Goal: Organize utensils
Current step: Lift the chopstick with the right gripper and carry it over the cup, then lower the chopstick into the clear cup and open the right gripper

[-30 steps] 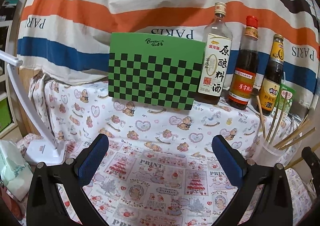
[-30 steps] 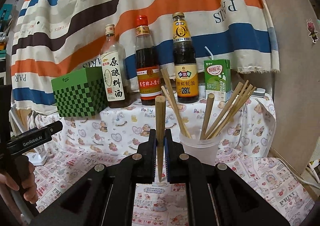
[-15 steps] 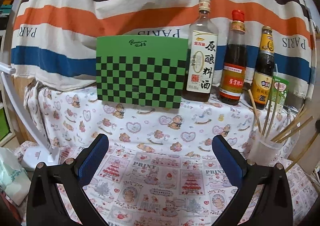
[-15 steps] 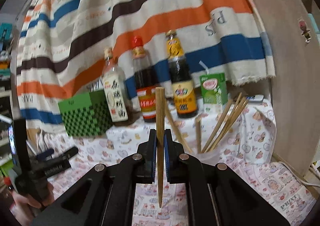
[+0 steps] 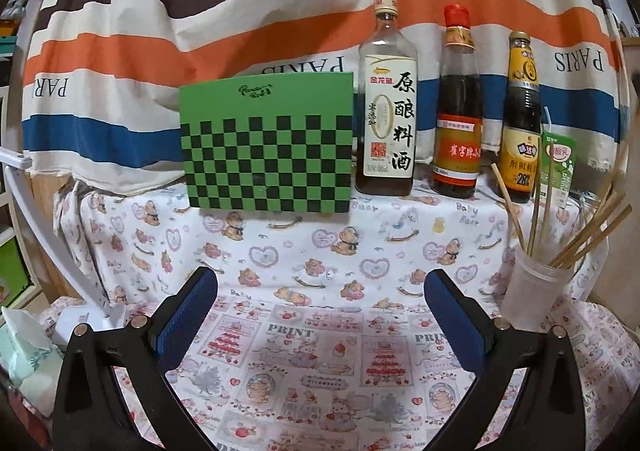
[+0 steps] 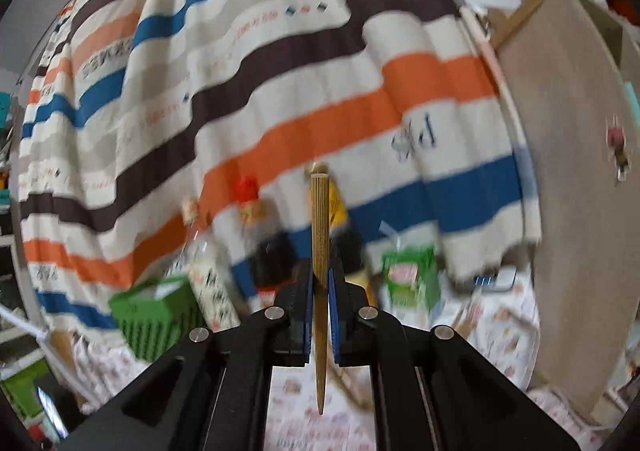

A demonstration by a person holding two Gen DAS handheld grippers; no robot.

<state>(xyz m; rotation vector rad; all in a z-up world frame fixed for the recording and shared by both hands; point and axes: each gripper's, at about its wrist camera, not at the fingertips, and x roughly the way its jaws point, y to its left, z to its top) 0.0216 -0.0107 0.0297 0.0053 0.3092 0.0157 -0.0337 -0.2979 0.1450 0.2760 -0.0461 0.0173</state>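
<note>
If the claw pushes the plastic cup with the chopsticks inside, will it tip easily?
Probably yes. The plastic cup looks thin and translucent, so likely light. The chopsticks stand far above its rim and lean mostly to one side, which likely makes it top-heavy. It also stands on soft printed cloth, so a low, slow push seems safer.

Box (image 5: pixel 267 147): green, black checks. Backdrop cloth (image 5: pixel 200 11): brown, orange, blue, cream stripes. Table cover (image 5: pixel 320 251): white, bear print. Tool pads (image 5: pixel 188 315): blue.
</note>
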